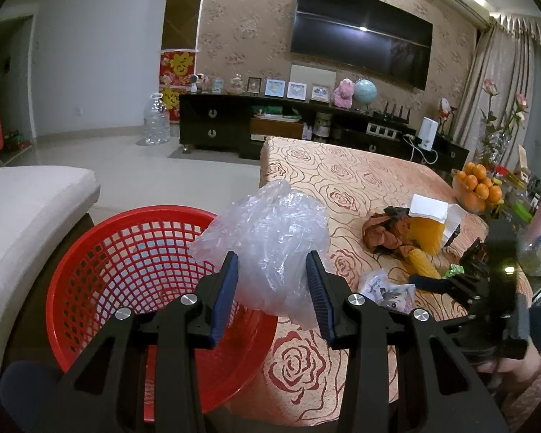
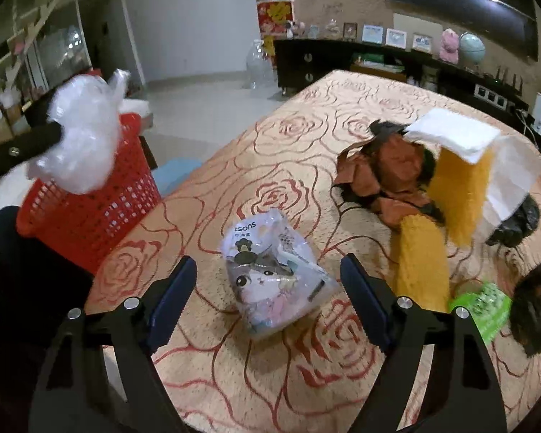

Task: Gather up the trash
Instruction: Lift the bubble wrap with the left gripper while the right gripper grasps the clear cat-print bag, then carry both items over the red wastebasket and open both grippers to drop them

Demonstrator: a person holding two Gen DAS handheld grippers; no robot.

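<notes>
My left gripper (image 1: pixel 272 285) holds a crumpled clear plastic bag (image 1: pixel 270 238) between its blue pads, just above the right rim of the red mesh basket (image 1: pixel 101 263). The same bag (image 2: pixel 81 144) and basket (image 2: pixel 90 213) show at the left of the right wrist view. My right gripper (image 2: pixel 267 299) is open, low over the table, with a printed cartoon snack packet (image 2: pixel 274 274) lying between its fingers. The packet (image 1: pixel 389 288) also shows in the left wrist view.
On the rose-patterned tablecloth (image 2: pixel 270 137) lie crumpled brown paper (image 2: pixel 382 173), a yellow box with white tissue (image 2: pixel 458 195), a yellow corn cob (image 2: pixel 422 263), a green wrapper (image 2: pixel 483 306) and a black bag (image 2: pixel 515 223). A bowl of oranges (image 1: pixel 478 187) stands far right. A beige sofa (image 1: pixel 25 213) is on the left.
</notes>
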